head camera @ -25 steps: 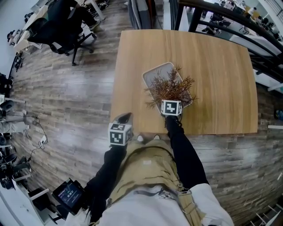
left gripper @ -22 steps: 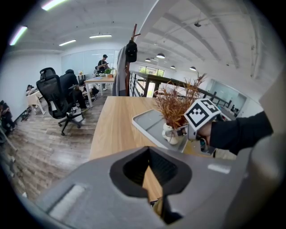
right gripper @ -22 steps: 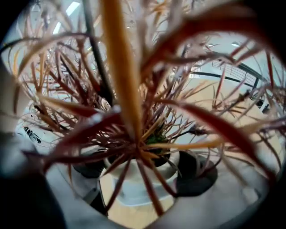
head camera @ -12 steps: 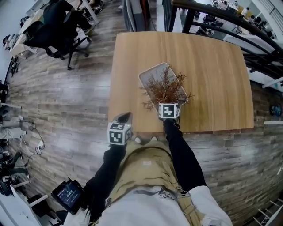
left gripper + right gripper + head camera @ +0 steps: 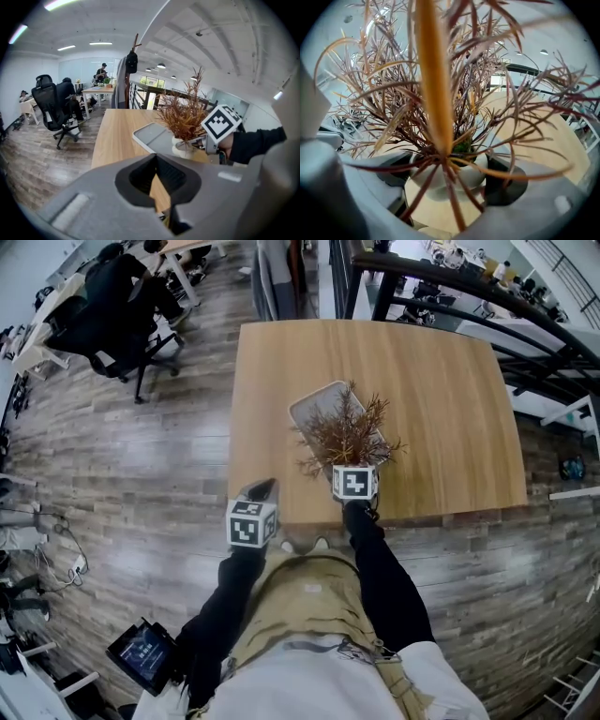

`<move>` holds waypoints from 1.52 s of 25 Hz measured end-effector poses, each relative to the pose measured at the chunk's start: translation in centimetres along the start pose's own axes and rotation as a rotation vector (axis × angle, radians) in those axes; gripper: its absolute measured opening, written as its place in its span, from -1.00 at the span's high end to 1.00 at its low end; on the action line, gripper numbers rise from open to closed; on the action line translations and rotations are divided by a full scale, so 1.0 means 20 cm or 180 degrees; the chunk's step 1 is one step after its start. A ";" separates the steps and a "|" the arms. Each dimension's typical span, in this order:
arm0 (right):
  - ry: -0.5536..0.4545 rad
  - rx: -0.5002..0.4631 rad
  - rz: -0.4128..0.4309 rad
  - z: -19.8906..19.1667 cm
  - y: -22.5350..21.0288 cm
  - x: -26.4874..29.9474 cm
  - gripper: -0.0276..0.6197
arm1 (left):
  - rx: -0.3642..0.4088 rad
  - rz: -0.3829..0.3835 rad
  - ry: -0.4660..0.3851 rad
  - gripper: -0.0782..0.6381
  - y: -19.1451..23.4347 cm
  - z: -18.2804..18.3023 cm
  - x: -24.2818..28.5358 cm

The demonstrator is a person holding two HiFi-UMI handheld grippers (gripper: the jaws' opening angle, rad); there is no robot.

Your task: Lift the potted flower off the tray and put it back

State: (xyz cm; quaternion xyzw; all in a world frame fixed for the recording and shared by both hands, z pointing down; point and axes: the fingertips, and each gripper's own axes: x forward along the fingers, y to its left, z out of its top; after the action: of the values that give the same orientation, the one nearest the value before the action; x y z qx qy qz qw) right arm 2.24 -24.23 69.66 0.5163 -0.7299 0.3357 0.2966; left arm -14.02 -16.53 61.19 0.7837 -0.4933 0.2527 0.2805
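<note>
Right gripper grips potted flower: white pot, reddish-brown spiky leaves.

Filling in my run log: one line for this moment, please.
right gripper: clamped on potted flower | flower: over tray near end | left gripper: shut, empty, near table corner

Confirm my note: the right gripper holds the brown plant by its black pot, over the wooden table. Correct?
Not quite: the pot is white, not black. The right gripper view shows the right gripper shut on the brown plant by its white pot, over the wooden table.
</note>
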 end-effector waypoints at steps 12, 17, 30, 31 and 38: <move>-0.0327 0.0253 0.0012 0.21 0.04 -0.47 -0.58 | 0.0268 -0.0107 -0.0210 0.78 -0.13 0.30 -0.10; -0.0447 0.0250 0.0069 0.25 0.07 -0.60 -0.58 | 0.0267 -0.0120 -0.0225 0.78 -0.14 0.31 -0.11; -0.0637 0.0178 0.0121 0.31 0.11 -0.73 -0.58 | 0.0339 -0.0101 -0.0401 0.78 -0.17 0.41 -0.13; -0.0646 0.0174 0.0123 0.31 0.11 -0.74 -0.58 | 0.0344 -0.0093 -0.0416 0.78 -0.17 0.41 -0.13; -0.0703 0.0164 0.0142 0.32 0.13 -0.77 -0.58 | 0.0335 -0.0187 -0.0405 0.78 -0.20 0.41 -0.12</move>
State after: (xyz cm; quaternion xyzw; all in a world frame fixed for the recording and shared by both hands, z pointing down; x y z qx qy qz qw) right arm 3.60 -20.12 53.41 0.5413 -0.7605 0.3020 0.1936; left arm -10.36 -19.20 53.02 0.8259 -0.4730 0.2196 0.2142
